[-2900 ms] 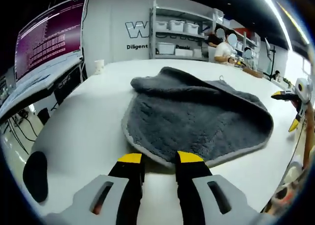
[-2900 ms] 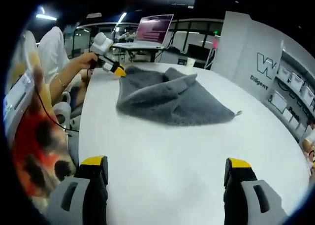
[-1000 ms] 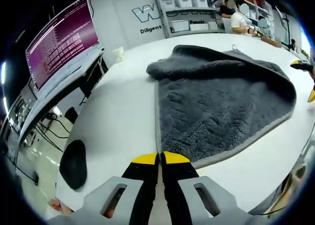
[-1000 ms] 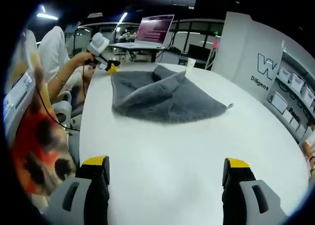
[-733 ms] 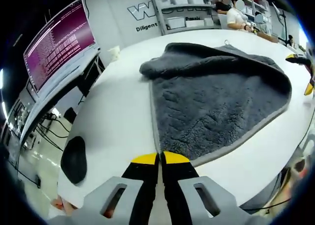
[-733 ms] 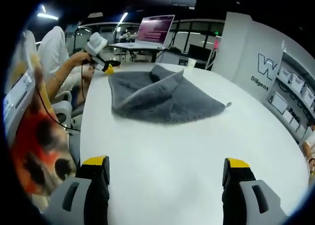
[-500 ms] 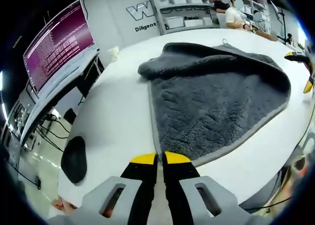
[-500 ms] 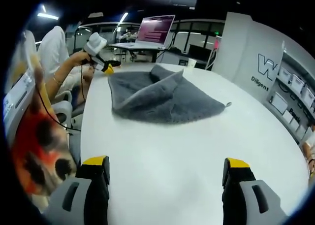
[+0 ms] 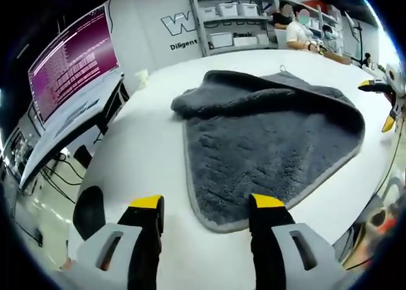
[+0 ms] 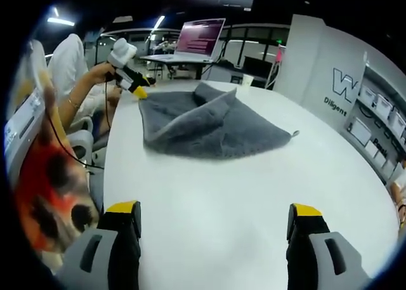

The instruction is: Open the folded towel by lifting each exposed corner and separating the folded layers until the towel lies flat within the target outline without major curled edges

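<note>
Both claws wide open, grey towel loose on the white worktop.

In the left gripper view, the left claw (image 9: pixel 208 204) gapes over the towel's (image 9: pixel 266 134) near corner, gripping nothing; one far flap lies doubled over. In the right gripper view, the right claw (image 10: pixel 216 214) stands spread and empty, well short of the towel on the worktop (image 10: pixel 254 195).

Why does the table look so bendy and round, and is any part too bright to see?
Left gripper view: the fisheye lens curves the white table and the shelves; the right edge washes out in glare. Right gripper view: the table bulges the same way, and the gray towel looks sharp.
</note>
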